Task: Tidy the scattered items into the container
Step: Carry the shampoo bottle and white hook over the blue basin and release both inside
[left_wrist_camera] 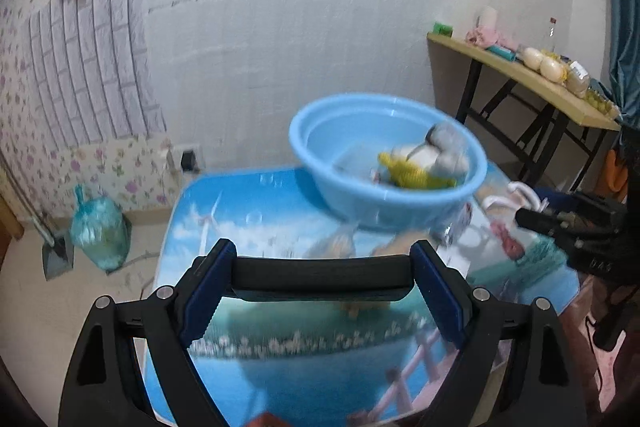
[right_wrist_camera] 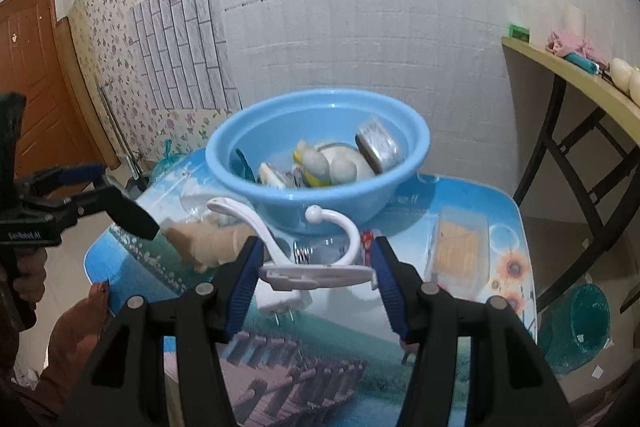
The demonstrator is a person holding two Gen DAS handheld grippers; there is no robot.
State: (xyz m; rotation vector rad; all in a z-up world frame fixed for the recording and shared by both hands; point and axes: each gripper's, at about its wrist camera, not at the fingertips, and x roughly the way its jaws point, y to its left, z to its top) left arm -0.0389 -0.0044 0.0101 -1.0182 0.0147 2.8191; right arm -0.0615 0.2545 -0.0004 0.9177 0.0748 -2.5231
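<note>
Grippers poised short of the blue basin (right_wrist_camera: 316, 163): right gripper (right_wrist_camera: 316, 277) clamps a white hook (right_wrist_camera: 320, 267), left gripper (left_wrist_camera: 320, 287) apparently grips a black bar (left_wrist_camera: 320, 279); next, lift both over the rim and release.

light: even, soft indoor | blur: motion smear, left view | edges: fisheye bend, dark corners

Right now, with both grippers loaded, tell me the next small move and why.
Probably carry the right gripper forward over the blue basin and let go there. Its fingers grip a white double hook just short of the basin's near rim, and the basin already holds other items. The left gripper holds a black bar-shaped item farther back, so it could follow.
</note>
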